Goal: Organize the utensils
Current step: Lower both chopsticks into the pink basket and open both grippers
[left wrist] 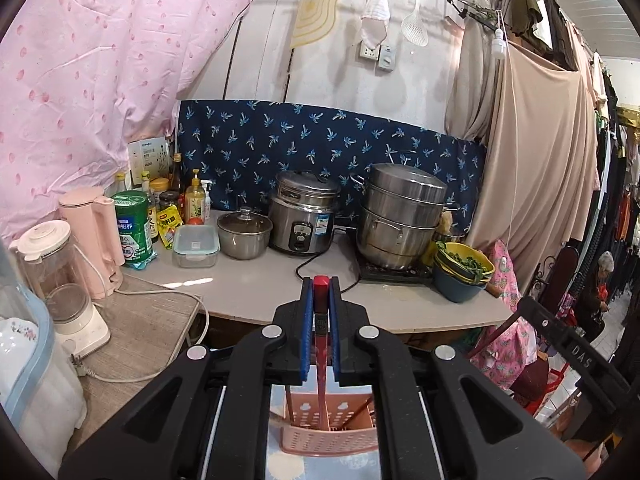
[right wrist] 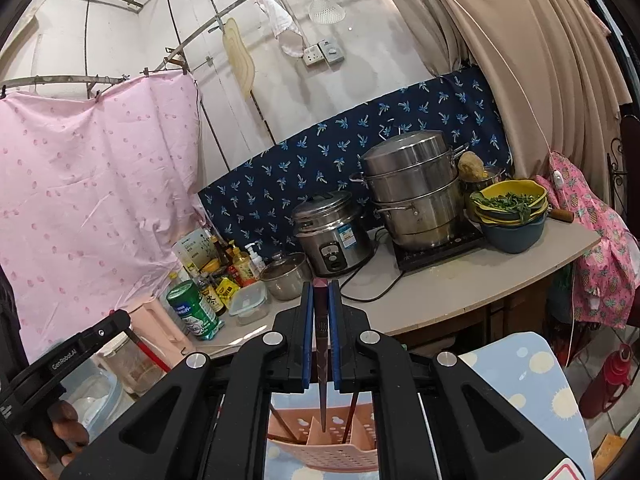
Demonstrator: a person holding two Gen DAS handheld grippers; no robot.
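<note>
My left gripper (left wrist: 321, 286) is shut on a red chopstick (left wrist: 320, 336) held upright, its lower end inside the pink perforated utensil basket (left wrist: 332, 436) below. My right gripper (right wrist: 321, 290) is shut on a dark chopstick (right wrist: 322, 360), its tip just above or inside the same pink basket (right wrist: 328, 452). Other chopsticks lean in the basket's compartments (right wrist: 350, 416). The left gripper also shows at the lower left of the right wrist view (right wrist: 64, 356), with its red chopstick (right wrist: 148, 354). The right gripper's body shows at the right of the left wrist view (left wrist: 568, 344).
The basket stands on a blue polka-dot surface (right wrist: 532, 380). Behind it is a counter (left wrist: 280, 280) with a rice cooker (left wrist: 302, 212), a steel steamer pot (left wrist: 400, 216), a small lidded pot (left wrist: 245, 232), stacked bowls with greens (left wrist: 462, 272), bottles, a pink kettle (left wrist: 92, 236) and a blender (left wrist: 64, 280).
</note>
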